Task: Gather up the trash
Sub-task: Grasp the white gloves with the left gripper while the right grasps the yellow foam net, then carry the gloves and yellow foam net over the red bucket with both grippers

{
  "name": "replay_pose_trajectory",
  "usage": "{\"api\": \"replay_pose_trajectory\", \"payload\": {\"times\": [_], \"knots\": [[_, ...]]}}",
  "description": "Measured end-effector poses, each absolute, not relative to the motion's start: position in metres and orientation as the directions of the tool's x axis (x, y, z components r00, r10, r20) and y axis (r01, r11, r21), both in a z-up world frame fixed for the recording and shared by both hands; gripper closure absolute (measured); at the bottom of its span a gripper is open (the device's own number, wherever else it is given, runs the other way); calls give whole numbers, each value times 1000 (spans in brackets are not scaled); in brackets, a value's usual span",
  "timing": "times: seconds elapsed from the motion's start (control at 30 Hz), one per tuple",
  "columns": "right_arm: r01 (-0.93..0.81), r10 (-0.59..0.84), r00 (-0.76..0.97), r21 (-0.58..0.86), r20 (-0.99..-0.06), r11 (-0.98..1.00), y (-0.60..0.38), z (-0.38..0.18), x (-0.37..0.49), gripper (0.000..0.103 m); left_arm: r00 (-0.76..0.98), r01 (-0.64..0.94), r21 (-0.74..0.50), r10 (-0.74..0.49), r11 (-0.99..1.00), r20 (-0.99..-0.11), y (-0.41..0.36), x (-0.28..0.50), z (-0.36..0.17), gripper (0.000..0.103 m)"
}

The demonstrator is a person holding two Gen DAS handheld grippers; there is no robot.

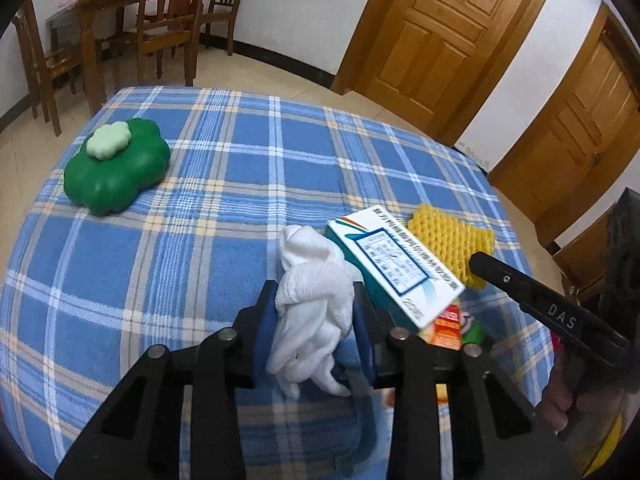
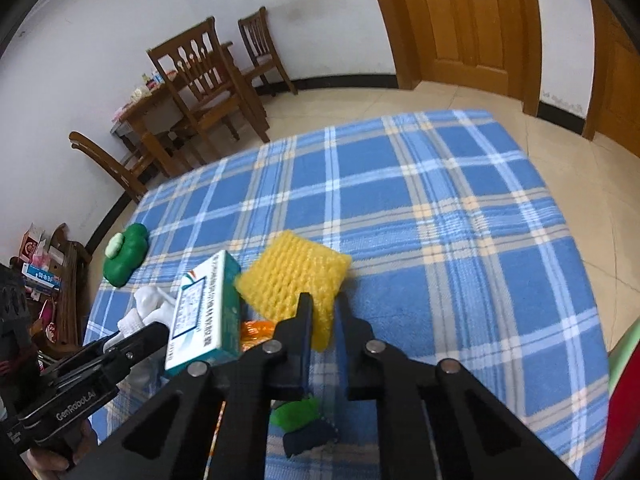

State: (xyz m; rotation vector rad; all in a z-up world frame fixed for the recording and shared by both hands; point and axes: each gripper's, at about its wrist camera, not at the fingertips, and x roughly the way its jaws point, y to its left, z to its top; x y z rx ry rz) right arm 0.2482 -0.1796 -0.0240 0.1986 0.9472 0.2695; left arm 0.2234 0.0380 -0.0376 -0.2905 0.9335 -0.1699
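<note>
My left gripper [image 1: 316,300] is shut on a crumpled white tissue [image 1: 310,300], held over the blue plaid tablecloth [image 1: 240,168]. Right of it lie a teal and white medicine box [image 1: 394,264], a yellow foam fruit net [image 1: 452,240] and an orange wrapper [image 1: 450,326]. My right gripper [image 2: 322,304] is shut on the near corner of the yellow foam net [image 2: 292,276]. The box [image 2: 204,312] and tissue [image 2: 148,308] show to its left, with the orange wrapper [image 2: 256,330] beside the box. A green scrap [image 2: 296,414] lies under the right gripper.
A green clover-shaped container [image 1: 116,164] with a pale lid sits at the far left of the table, also in the right wrist view [image 2: 124,256]. Wooden chairs and a dining table [image 1: 132,20] stand beyond, with wooden doors [image 1: 436,36] on the right.
</note>
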Motion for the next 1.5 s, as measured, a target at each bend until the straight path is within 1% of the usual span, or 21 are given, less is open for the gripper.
{"api": "replay_pose_trajectory", "payload": {"times": [0.5,0.9,1.13,1.5], "knots": [[-141,282,673,256,-684,956,-191,23,192,93,654,55,-327,-282,943,-702,33,186,5,67],[-93,271,724,299,-635,950,-221,46,142,93,672,77,-357,-313,931,-671,15,156,28,67],[-52,229,759,294,-610,954,-240,60,112,93,682,106,-361,-331,927,-652,4,137,42,67],[24,154,796,285,-586,958,-273,75,77,93,657,185,-388,-407,903,-635,-28,123,56,67]]}}
